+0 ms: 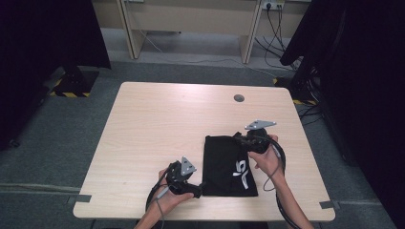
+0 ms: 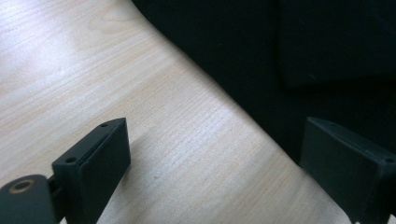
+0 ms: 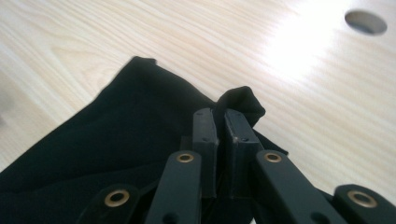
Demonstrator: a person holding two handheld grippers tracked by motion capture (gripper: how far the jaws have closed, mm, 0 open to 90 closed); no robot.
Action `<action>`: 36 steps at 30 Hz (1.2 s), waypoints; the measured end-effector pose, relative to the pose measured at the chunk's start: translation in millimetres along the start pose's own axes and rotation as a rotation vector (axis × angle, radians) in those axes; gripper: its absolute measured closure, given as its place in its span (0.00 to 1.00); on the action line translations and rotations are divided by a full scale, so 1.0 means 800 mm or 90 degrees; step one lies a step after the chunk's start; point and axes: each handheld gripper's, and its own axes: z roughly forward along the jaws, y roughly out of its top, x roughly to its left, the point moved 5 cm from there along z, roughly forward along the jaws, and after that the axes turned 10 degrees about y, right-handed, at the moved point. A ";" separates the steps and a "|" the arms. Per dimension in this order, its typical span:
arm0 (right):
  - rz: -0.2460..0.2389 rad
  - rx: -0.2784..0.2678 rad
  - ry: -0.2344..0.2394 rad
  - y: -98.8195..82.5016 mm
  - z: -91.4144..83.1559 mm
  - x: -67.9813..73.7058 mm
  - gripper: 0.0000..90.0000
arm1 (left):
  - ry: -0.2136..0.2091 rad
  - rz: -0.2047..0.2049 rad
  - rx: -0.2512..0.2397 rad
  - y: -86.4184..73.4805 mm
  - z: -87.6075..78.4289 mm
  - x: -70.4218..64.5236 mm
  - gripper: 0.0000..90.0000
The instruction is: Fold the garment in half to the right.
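1. The right gripper (image 3: 220,122) has its jaws pressed together on a fold of cloth at the top corner of the black pouch (image 1: 228,166). A small bunch of fabric pokes out just past the jaw tips in the right gripper view.
2. The left gripper (image 2: 212,161) stands with its jaws wide apart and nothing between them but bare worktop (image 1: 157,124). The pouch's dark edge lies just beyond and partly behind the jaw at the right of that view, and I cannot tell whether it touches.
3. The rest of the pouch lies flat on the worktop between the two grippers, its white print facing up.
4. Step in hand, as I judge it: one corner is pinched and the second is not yet taken.
5. The next move likely calls for sliding the left jaws over the near edge of the pouch and closing them on cloth alone, without scraping the worktop, while the right grip holds firm.
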 end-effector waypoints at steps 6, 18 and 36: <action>0.053 0.045 0.004 -0.041 0.032 -0.031 0.93 | -0.001 -0.003 0.000 0.000 0.000 0.000 0.09; 0.017 0.005 -0.021 -0.022 -0.021 -0.002 0.58 | -0.006 -0.020 -0.027 0.003 -0.021 0.010 0.10; -0.013 0.049 -0.021 -0.098 -0.025 0.026 0.61 | 0.032 -0.015 0.011 -0.037 -0.035 0.033 0.08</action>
